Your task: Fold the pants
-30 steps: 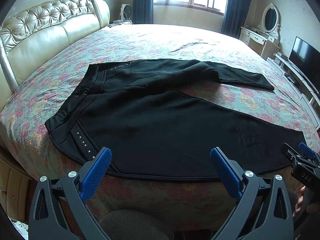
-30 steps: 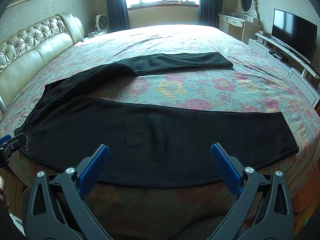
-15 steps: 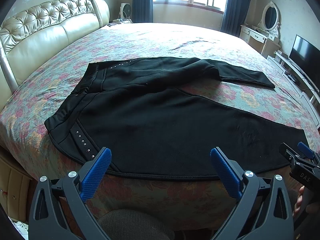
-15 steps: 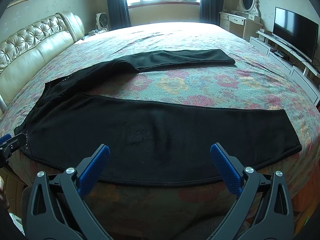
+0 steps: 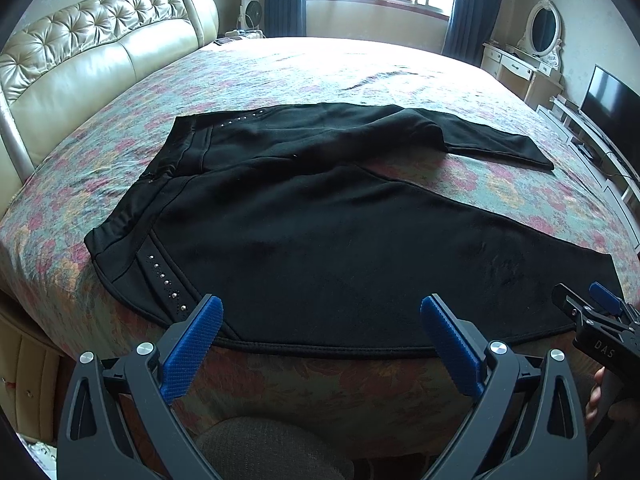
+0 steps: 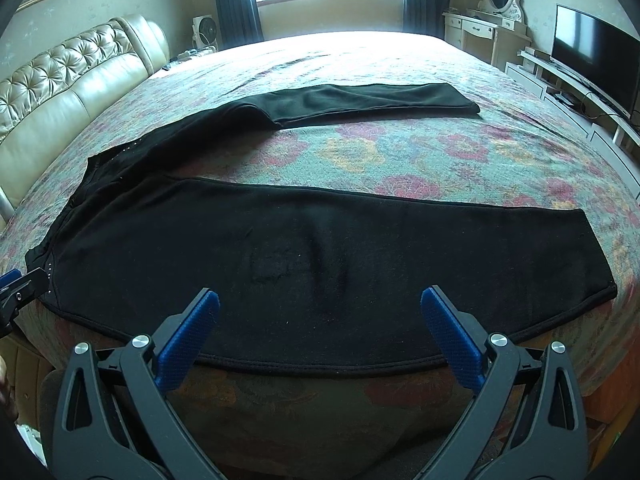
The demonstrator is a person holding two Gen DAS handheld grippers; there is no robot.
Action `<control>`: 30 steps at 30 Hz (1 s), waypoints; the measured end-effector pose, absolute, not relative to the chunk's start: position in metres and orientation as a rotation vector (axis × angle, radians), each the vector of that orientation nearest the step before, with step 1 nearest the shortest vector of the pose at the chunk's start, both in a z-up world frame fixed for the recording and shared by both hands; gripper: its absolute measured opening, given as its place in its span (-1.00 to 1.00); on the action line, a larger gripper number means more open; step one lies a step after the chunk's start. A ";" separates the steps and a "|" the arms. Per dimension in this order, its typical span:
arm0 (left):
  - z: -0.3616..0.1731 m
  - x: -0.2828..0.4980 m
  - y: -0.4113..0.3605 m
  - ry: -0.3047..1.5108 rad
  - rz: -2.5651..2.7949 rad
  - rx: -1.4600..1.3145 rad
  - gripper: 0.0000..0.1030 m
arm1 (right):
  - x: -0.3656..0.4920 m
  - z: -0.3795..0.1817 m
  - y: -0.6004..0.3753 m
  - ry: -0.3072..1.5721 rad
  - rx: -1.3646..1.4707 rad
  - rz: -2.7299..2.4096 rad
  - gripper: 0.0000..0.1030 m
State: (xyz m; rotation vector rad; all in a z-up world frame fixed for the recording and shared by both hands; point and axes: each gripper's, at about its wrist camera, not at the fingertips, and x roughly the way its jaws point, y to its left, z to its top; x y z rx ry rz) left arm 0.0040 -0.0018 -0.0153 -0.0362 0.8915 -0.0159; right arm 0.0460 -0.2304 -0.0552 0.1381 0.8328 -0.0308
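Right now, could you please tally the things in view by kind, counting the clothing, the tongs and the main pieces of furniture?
Black pants: 1
Tongs, both open: 2 (left tongs, right tongs)
Bed: 1
Television: 1
Dressing table with oval mirror: 1
Fan: 1
Total: 7

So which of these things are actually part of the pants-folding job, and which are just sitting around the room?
Part of the job:
black pants
left gripper
right gripper
bed

Just there:
television
dressing table with mirror
fan
headboard
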 end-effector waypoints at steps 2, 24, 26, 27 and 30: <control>-0.014 0.005 0.000 0.888 -0.021 -0.040 0.92 | 0.048 -0.054 -0.229 0.831 0.129 -0.027 0.96; -0.022 0.237 0.235 0.927 -0.101 -0.238 0.92 | 0.144 -0.036 -0.187 0.814 0.079 0.129 0.96; -0.035 0.273 0.270 0.930 -0.099 -0.277 0.92 | 0.157 -0.036 -0.180 0.815 0.072 0.154 0.96; -0.043 0.289 0.284 0.935 -0.086 -0.302 0.92 | 0.163 -0.036 -0.177 0.816 0.072 0.167 0.96; -0.065 0.326 0.308 0.936 -0.133 -0.369 0.92 | 0.180 -0.038 -0.171 0.823 0.077 0.196 0.96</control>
